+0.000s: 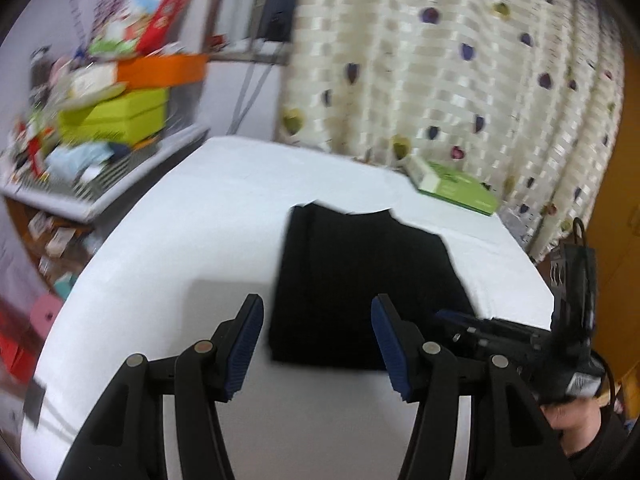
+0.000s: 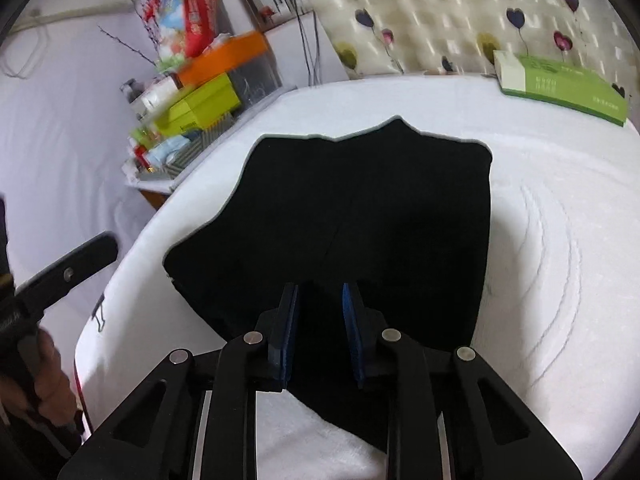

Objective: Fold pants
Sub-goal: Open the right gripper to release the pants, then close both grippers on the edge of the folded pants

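Hovering my spread left gripper and slightly parted, empty right gripper over the black pants, already a compact bundle on the white table, folding looks nearly done.

Lived-in home room: heart-patterned curtain behind white-covered table; side shelf at table's left edge, piled with colourful boxes; green box at far right corner.

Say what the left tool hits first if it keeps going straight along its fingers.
Probably the folded black pants on the white cloth-covered table. The left tool is open, with the pants' near edge between its blue-padded fingers. Height above the table is unclear, so it may meet cloth instead.
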`<state>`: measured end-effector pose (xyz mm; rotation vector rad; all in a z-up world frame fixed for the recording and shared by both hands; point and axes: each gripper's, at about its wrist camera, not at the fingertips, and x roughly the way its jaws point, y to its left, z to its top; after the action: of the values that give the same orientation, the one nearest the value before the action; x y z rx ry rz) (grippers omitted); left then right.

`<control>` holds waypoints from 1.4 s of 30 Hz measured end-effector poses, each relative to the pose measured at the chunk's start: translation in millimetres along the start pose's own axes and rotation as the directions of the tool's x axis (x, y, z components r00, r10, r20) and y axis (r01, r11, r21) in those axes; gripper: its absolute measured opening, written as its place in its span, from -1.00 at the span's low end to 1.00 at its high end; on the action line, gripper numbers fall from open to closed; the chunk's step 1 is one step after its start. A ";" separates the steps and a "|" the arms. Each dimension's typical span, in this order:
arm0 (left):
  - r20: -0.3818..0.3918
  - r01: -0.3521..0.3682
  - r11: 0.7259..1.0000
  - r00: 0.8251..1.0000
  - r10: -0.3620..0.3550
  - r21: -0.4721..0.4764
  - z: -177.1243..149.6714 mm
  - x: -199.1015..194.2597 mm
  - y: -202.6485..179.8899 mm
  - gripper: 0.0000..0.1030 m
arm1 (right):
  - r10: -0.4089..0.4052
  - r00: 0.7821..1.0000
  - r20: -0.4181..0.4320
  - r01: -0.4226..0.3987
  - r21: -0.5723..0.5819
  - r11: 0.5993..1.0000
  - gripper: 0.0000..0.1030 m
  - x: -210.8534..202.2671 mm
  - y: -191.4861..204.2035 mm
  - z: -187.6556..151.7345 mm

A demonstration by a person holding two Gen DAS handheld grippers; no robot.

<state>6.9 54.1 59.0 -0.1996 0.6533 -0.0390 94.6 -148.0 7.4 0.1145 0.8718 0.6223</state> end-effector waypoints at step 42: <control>-0.094 0.042 0.993 0.995 -0.032 0.106 1.2 43.0 -14.3 -0.19 | -0.147 0.989 0.005 0.147 0.013 0.989 -0.54 -35.9 -33.3 3.0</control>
<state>42.2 36.1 36.9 -0.1058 0.7377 -0.1201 95.0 -194.7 22.4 0.0625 0.8697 0.4784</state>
